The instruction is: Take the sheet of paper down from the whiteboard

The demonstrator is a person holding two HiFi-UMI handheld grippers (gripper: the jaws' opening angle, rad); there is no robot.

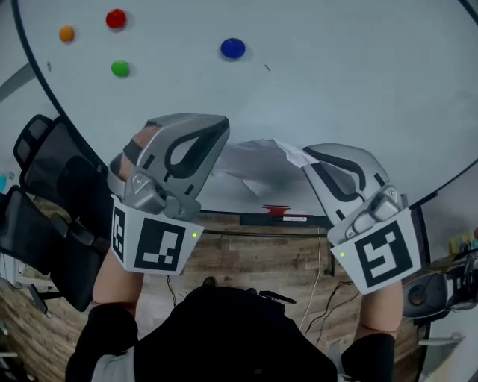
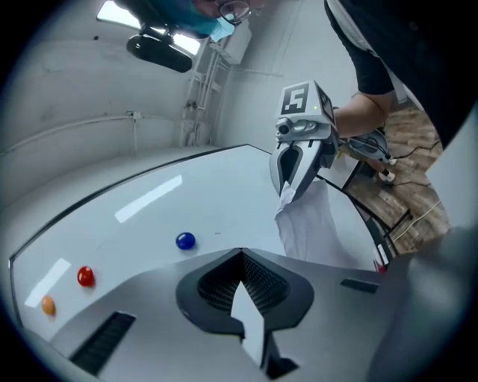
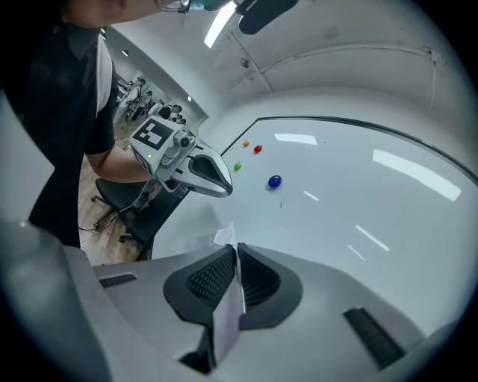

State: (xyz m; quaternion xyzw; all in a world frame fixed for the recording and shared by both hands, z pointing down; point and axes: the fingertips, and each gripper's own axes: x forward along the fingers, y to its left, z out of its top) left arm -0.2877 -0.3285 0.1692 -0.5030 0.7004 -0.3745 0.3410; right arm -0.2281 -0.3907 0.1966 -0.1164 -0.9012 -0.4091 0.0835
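Observation:
The white sheet of paper (image 1: 254, 166) hangs crumpled in front of the lower part of the whiteboard (image 1: 336, 67), stretched between my two grippers. My left gripper (image 1: 218, 134) is shut on its left edge; in the left gripper view a strip of paper (image 2: 251, 322) is pinched between the jaws (image 2: 240, 257). My right gripper (image 1: 309, 154) is shut on the right edge, with paper (image 3: 227, 313) clamped in its jaws (image 3: 234, 250). The rest of the sheet (image 2: 314, 224) sags below the right gripper (image 2: 287, 194).
A blue magnet (image 1: 233, 48), a green (image 1: 120, 69), a red (image 1: 116, 19) and an orange one (image 1: 66, 33) sit on the board. The board's tray (image 1: 276, 217) holds markers. A black office chair (image 1: 52, 194) stands at the left, and cables lie on the wooden floor.

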